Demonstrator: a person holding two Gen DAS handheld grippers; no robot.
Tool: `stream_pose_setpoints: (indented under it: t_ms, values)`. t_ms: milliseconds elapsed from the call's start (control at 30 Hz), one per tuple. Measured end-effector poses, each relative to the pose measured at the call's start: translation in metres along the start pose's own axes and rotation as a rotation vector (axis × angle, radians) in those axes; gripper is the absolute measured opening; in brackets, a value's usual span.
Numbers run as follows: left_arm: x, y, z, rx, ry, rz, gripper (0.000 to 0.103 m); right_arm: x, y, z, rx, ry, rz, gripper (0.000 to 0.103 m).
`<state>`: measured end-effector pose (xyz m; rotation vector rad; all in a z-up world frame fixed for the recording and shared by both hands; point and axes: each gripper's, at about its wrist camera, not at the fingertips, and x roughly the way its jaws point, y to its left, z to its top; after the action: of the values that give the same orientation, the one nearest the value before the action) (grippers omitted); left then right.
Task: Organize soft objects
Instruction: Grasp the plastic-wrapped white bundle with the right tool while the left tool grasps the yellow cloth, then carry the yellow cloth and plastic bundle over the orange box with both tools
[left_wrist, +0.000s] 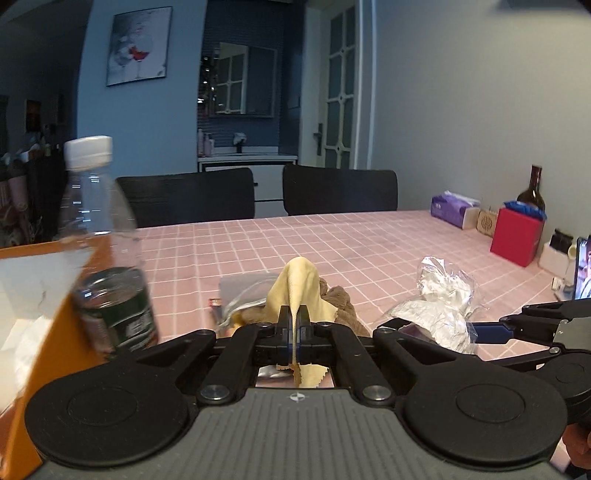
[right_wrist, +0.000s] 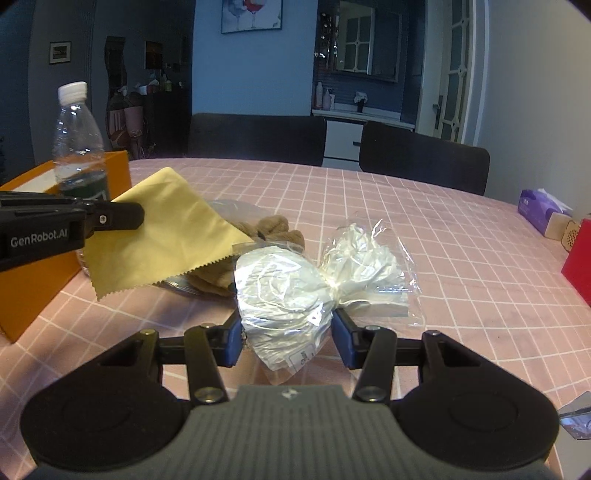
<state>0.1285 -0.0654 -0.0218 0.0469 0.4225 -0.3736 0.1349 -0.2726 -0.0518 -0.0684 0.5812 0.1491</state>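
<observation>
My left gripper (left_wrist: 294, 317) is shut on a yellow cloth (left_wrist: 295, 291) with zigzag edges and holds it above the table; the right wrist view shows the cloth (right_wrist: 162, 232) hanging from it. My right gripper (right_wrist: 288, 332) is open, its blue pads on either side of a crumpled clear plastic bag (right_wrist: 295, 291) with white material inside; I cannot tell if they touch it. The bag also shows in the left wrist view (left_wrist: 439, 310). A brown knitted item (right_wrist: 273, 229) lies behind the cloth on a flat clear bag.
An orange box (right_wrist: 33, 288) stands at the left with a clear water bottle (right_wrist: 79, 147) beside it. A purple tissue pack (right_wrist: 543, 210), a red box (left_wrist: 517, 236) and a dark bottle (left_wrist: 532, 192) stand at the far right. Two dark chairs (left_wrist: 340, 192) stand behind the pink checked table (right_wrist: 461, 258).
</observation>
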Motion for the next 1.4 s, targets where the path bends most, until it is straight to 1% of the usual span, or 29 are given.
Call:
stream_pose_setpoints:
  t_ms: [167, 333, 500, 667, 900, 1100, 1267, 1400]
  values:
    - [-0.031, 0.004, -0.001, -0.02, -0.039, 0.009, 0.001, -0.028, 0.013, 0.001, -0.022, -0.03, 0.024, 0.049]
    - [-0.06, 0.007, 0.001, -0.037, -0.08, 0.008, 0.001, -0.054, 0.025, 0.002, -0.029, -0.06, 0.069, 0.049]
    - [-0.092, 0.016, 0.001, -0.049, -0.143, 0.023, 0.001, -0.076, 0.039, 0.005, -0.039, -0.088, 0.13, 0.049]
    - [-0.12, 0.031, 0.002, -0.07, -0.18, 0.045, 0.001, -0.094, 0.057, 0.012, -0.063, -0.117, 0.206, 0.049]
    - [-0.155, 0.057, 0.005, -0.082, -0.219, 0.111, 0.001, -0.115, 0.089, 0.027, -0.128, -0.159, 0.294, 0.049]
    - [-0.174, 0.076, 0.009, -0.05, -0.239, 0.165, 0.001, -0.127, 0.118, 0.043, -0.203, -0.194, 0.39, 0.049]
    - [-0.181, 0.092, 0.019, -0.006, -0.242, 0.219, 0.001, -0.124, 0.146, 0.066, -0.286, -0.203, 0.489, 0.049]
    - [-0.18, 0.106, 0.032, 0.03, -0.239, 0.266, 0.001, -0.112, 0.171, 0.089, -0.403, -0.218, 0.517, 0.049]
